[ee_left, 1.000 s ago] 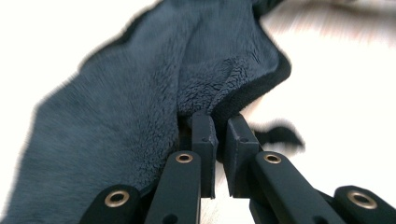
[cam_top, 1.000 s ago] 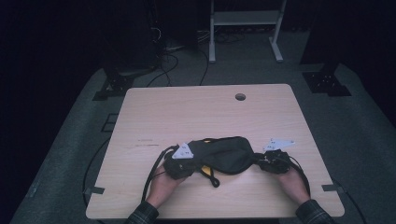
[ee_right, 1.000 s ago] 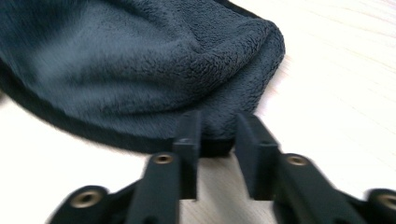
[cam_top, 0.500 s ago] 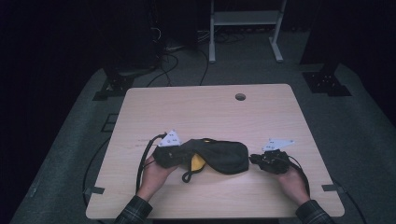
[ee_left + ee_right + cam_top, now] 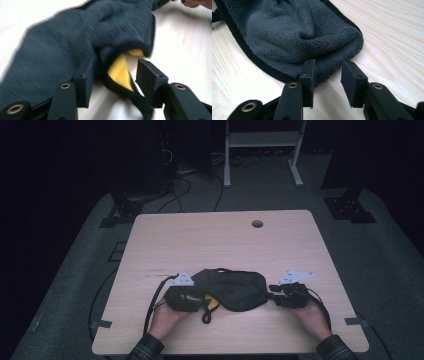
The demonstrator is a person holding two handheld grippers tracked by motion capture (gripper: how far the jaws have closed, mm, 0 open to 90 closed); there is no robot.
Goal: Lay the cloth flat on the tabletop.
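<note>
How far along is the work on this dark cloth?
Done: the dark cloth lies bunched into a compact oval on the table. In hand: the jaws of both the left gripper and the right gripper have just been opening at its ends, pads off the fabric. Left: possibly tucking in the yellow lining.

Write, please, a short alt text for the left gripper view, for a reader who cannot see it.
The left gripper, its two black jaws apart after just opening, faces the folded end of a dark fleece cloth on a light wooden table. A yellow patch of the cloth and a dark strap lie between the jaws, which do not press on them. The picture is slightly blurred.
</note>
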